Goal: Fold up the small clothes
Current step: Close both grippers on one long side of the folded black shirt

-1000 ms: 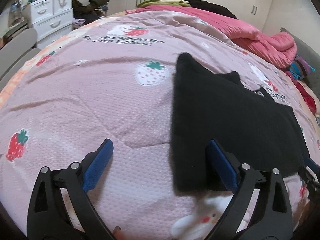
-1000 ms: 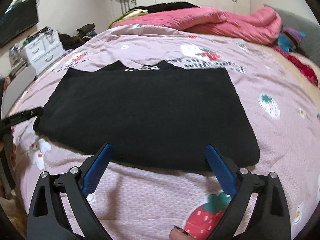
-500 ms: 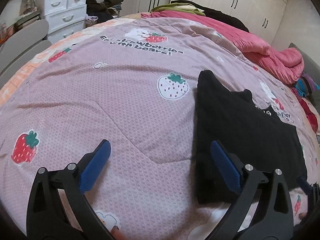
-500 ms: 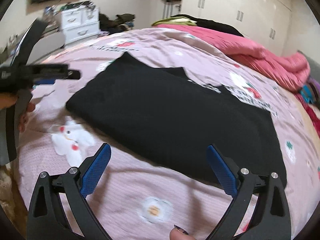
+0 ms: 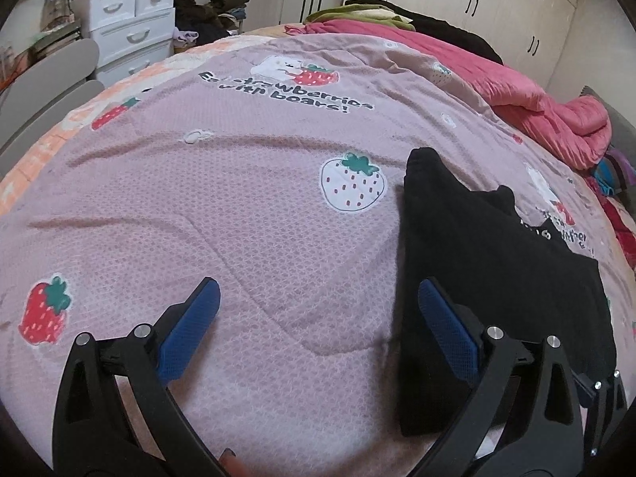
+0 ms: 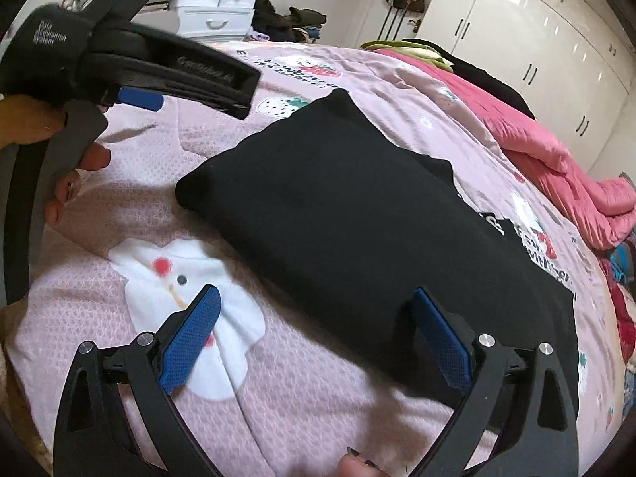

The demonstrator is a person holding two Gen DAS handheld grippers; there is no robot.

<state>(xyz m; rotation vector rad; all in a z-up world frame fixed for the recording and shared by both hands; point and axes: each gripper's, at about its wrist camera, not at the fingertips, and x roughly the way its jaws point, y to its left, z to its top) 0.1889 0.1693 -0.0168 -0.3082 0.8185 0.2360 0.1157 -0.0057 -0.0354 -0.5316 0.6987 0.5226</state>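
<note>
Here, the black garment (image 6: 357, 214) is being shown lying flat on the pink bedspread (image 5: 238, 206), across the frame's centre. The left gripper (image 5: 318, 330) and right gripper (image 6: 314, 330) are being held with fingers apart, nothing clamped, at the garment's lower edge.

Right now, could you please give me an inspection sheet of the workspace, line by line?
Surface: pink strawberry-print quilt on a bed, lightly creased.
Job's things: one black garment lying flat on the quilt, not gripped.
Clutter: bunched pink blanket along the far edge of the bed; colourful fabrics at the right edge.
Grippers: left tongs open above the quilt, right finger over the garment's edge; right tongs open over the garment's near edge.
Cables: nothing seen.
Surroundings: white drawer unit, pile of dark clothes beside it, white wardrobe doors, bags hanging on the wall.
</note>
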